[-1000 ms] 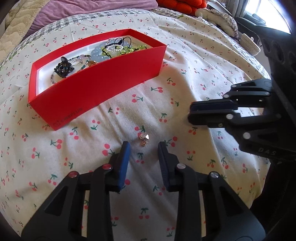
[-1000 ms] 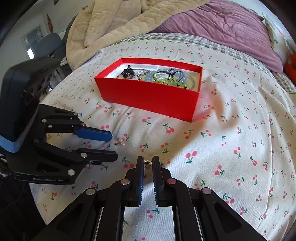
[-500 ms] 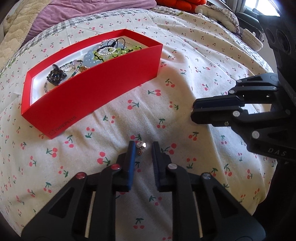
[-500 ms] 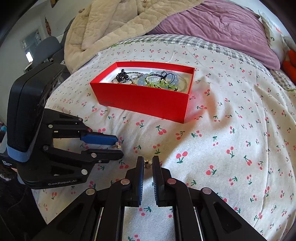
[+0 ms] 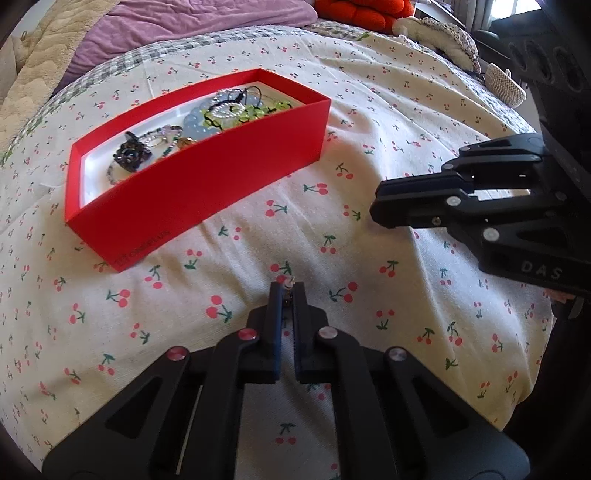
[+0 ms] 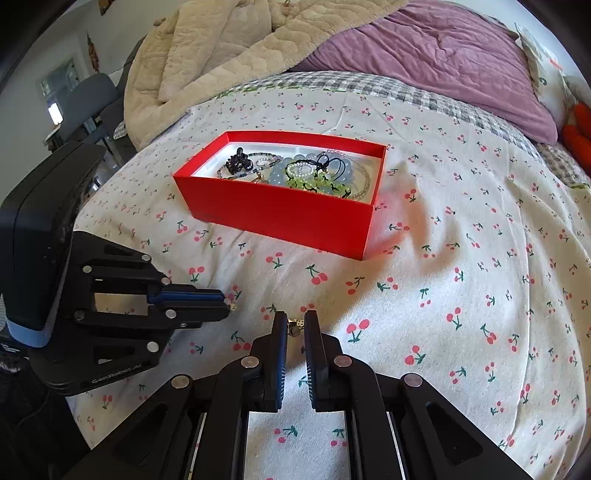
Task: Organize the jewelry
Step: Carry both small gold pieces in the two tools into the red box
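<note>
A red box [image 5: 207, 184] [image 6: 280, 210] holding several bracelets and a black hair clip [image 5: 130, 155] sits on the cherry-print bedspread. My left gripper [image 5: 287, 288] is shut on a small silver earring [image 5: 288, 286] just above the cloth, in front of the box. My right gripper [image 6: 295, 320] is shut on another small gold-and-dark earring [image 6: 294, 326]. Each gripper shows in the other's view: the right one [image 5: 384, 205] at the right, the left one [image 6: 225, 302] at the left.
A beige quilt [image 6: 221, 55] and a purple blanket [image 6: 424, 59] lie behind the box. Orange cushions [image 5: 362, 11] and a woven basket [image 5: 504, 83] sit at the far right. A grey chair [image 6: 88, 107] stands beyond the bed's left edge.
My left gripper has closed its jaws on the silver earring that lay on the cloth. My right gripper has stayed shut on its earring and shifted little.
</note>
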